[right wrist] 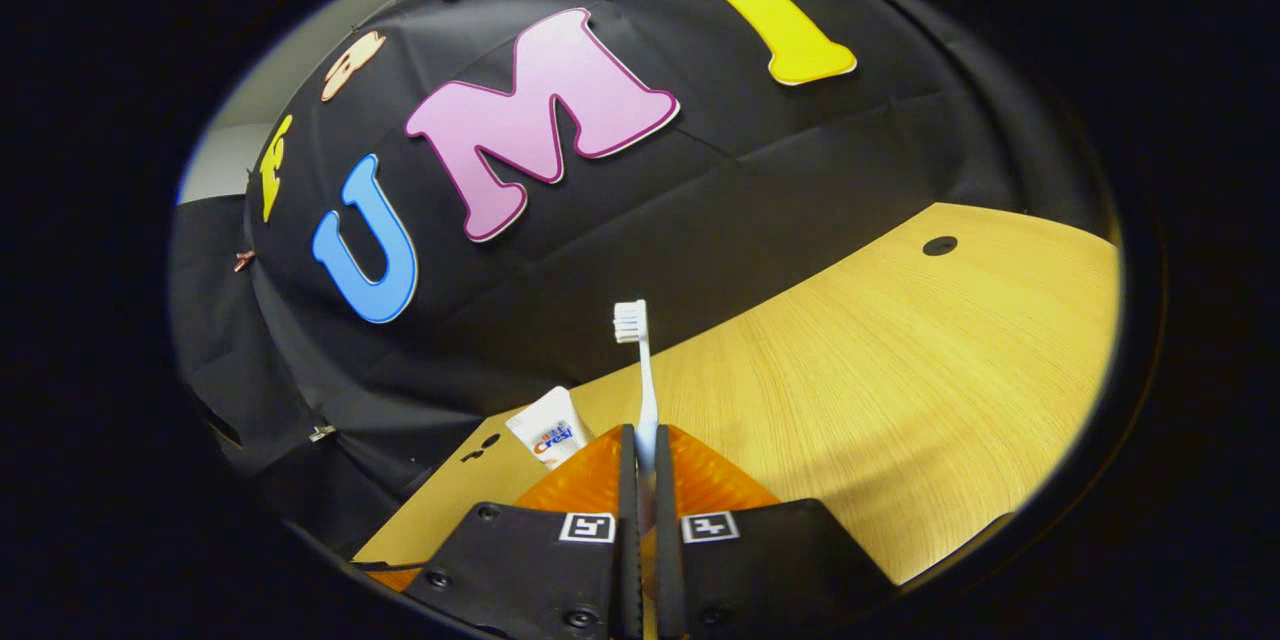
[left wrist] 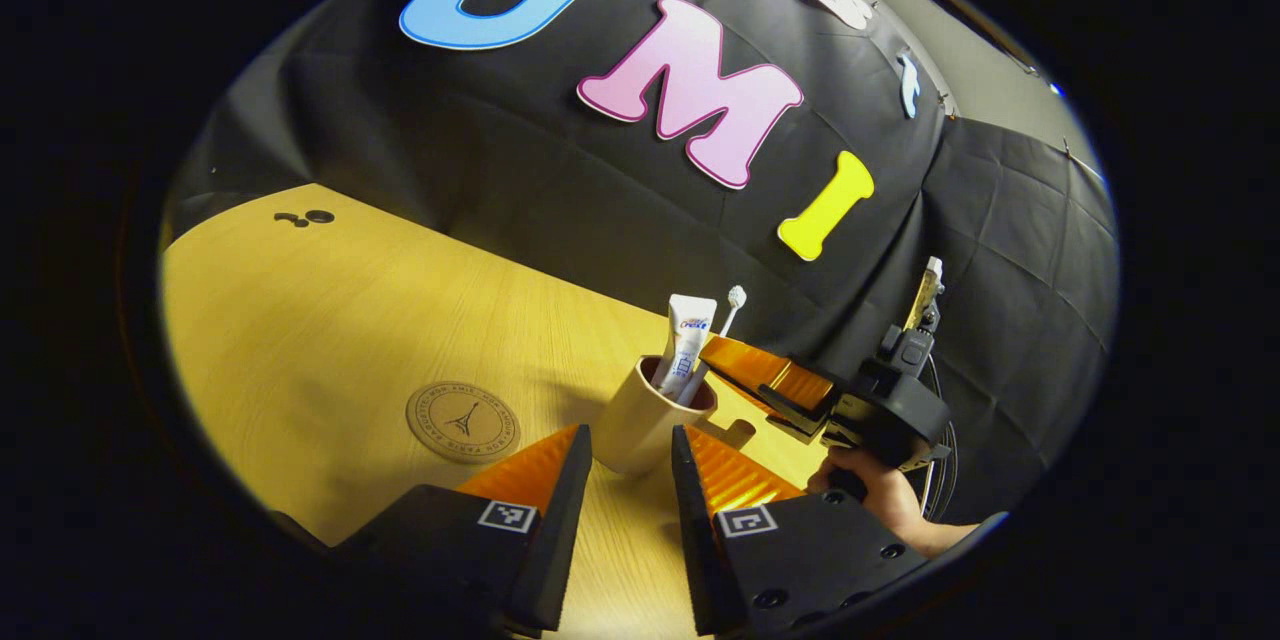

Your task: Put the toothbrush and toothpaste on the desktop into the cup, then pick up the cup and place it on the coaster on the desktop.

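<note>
On the light wooden tabletop [left wrist: 330, 320], a beige cylindrical cup [left wrist: 640, 420] stands toward the far edge, holding a white toothpaste tube [left wrist: 686, 345] upright. The right gripper [right wrist: 640, 455] is clamped on a white toothbrush [right wrist: 640, 370], bristles up, its shaft reaching into the cup beside the tube. The left gripper [left wrist: 632, 455] stands apart, its fingers flanking the cup without touching; a round brown printed coaster [left wrist: 463, 421] lies just beside.

Left tongs [left wrist: 631, 450] agape, fingers flanking the near side of the cup [left wrist: 650, 417], not touching. Cup upright on the table [left wrist: 330, 320]; toothpaste [left wrist: 685, 345] and toothbrush [left wrist: 733, 305] stand inside. Coaster [left wrist: 463, 422] lies left of the cup, apart. Right tongs [left wrist: 765, 375], held by a hand [left wrist: 880, 495], reach the cup's far-right rim.
</note>
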The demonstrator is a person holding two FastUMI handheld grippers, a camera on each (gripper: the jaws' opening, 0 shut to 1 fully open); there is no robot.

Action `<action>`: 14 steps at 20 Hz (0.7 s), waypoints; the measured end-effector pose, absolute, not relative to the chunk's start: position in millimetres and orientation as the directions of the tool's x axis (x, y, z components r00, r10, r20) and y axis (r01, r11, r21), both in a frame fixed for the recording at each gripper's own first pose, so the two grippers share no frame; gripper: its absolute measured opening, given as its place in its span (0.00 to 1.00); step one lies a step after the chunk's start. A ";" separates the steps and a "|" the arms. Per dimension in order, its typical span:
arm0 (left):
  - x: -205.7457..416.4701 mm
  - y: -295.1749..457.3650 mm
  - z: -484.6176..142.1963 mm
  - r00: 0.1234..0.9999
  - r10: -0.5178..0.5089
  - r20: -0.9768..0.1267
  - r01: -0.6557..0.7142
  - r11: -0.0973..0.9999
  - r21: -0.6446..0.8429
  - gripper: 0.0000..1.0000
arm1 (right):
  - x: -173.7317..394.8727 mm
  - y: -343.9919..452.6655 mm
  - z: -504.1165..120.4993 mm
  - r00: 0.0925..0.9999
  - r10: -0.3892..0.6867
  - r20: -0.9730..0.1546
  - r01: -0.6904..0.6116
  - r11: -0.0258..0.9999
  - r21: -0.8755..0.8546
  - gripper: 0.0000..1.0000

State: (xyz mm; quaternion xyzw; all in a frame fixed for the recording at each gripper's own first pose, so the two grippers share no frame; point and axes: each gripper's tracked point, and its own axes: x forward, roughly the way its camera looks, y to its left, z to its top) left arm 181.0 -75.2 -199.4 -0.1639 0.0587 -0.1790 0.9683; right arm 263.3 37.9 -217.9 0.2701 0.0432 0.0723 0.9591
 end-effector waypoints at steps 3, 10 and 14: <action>178.6 -73.7 -205.1 0.930 -0.360 -0.067 0.318 0.884 -0.342 0.51 | 256.9 40.1 -221.7 0.982 0.181 -0.058 -0.128 0.856 0.502 0.13; 175.2 -66.8 -212.0 0.937 -0.338 -0.091 0.291 0.897 -0.334 0.51 | 230.1 34.0 -226.1 0.959 0.252 -0.127 -0.167 0.870 0.463 0.13; 171.2 -57.9 -214.9 0.942 -0.321 -0.099 0.270 0.898 -0.346 0.51 | 214.0 34.0 -222.5 0.927 0.312 -0.207 -0.207 0.888 0.411 0.28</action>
